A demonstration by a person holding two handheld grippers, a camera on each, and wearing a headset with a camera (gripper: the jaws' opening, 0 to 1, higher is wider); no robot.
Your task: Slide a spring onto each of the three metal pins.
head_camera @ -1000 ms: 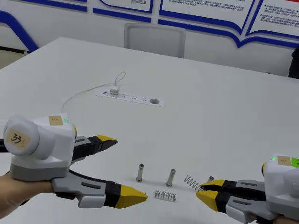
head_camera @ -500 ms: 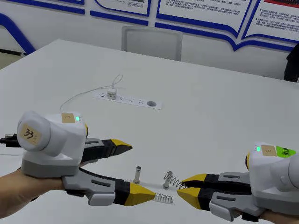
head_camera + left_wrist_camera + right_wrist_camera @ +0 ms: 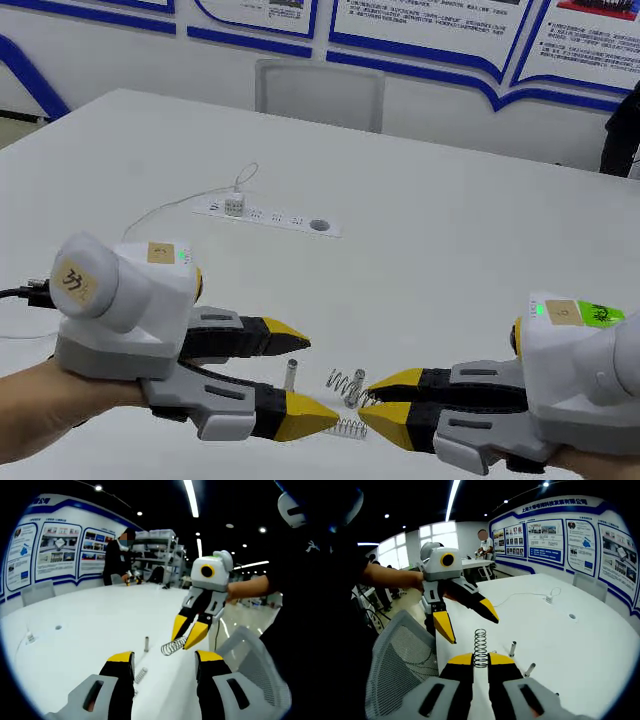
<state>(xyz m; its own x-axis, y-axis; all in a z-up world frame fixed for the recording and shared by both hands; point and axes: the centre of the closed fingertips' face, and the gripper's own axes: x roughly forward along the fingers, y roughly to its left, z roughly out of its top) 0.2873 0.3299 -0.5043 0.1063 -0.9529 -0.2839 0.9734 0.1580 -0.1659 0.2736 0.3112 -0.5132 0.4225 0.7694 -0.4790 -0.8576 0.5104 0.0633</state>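
White, smooth bench (image 3: 450,250) running back to a grey chair (image 3: 318,92) at its far edge, with glossy blue-and-white posters (image 3: 420,20) on the wall behind. Out past the middle lies a flat white power strip (image 3: 268,215), and a thin cable (image 3: 170,207) curls off it toward the left edge.

Down by the near edge is where it's happening. The right gripper (image 3: 378,400) has its yellow-tipped jaws pinched on one end of a wire spring (image 3: 344,381), and the rest of the coil pokes out free in the air (bare metal, evenly wound). Facing it, the left gripper (image 3: 300,380) has its jaws spread wide, tips aimed at the spring.

Between the two, a slim shiny pin (image 3: 291,374) stands upright on the bench with no coil on it. The right gripper view shows a second pin (image 3: 529,669) near it, also uncovered. A second spring (image 3: 350,428) lies on its side on the bench, close by the right gripper's tips.
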